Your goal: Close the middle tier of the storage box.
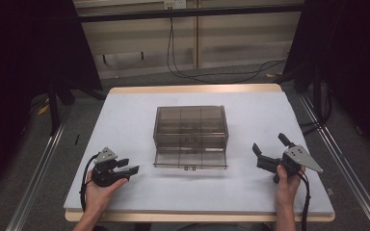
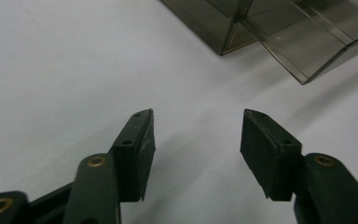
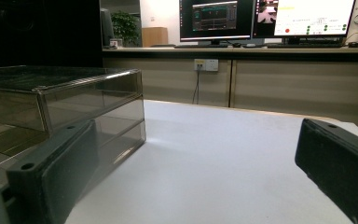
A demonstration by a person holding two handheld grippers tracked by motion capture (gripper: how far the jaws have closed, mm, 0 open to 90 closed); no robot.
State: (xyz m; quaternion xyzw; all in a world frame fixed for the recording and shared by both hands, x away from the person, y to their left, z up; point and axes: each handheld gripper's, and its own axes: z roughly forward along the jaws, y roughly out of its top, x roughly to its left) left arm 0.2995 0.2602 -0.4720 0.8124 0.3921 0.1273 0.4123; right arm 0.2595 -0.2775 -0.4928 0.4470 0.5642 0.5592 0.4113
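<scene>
A smoky clear plastic drawer box (image 1: 191,126) stands in the middle of the white table (image 1: 130,115), its bottom drawer (image 1: 191,159) pulled out toward me. My left gripper (image 1: 129,166) rests near the front left of the box, held in a hand, its jaws apart with nothing between them. In the left gripper view the left gripper (image 2: 196,135) hovers over bare table, with the box corner (image 2: 223,32) and the drawer (image 2: 307,51) at the upper right. My right gripper (image 1: 270,148) sits front right of the box, jaws wide apart and empty. In the right gripper view the box (image 3: 60,107) fills the left.
The table's front edge (image 1: 197,215) lies just behind both hands. Metal rails (image 1: 38,168) run along the floor on either side. Beyond the table stand a desk with monitors (image 3: 216,21) and hanging cables (image 1: 173,53).
</scene>
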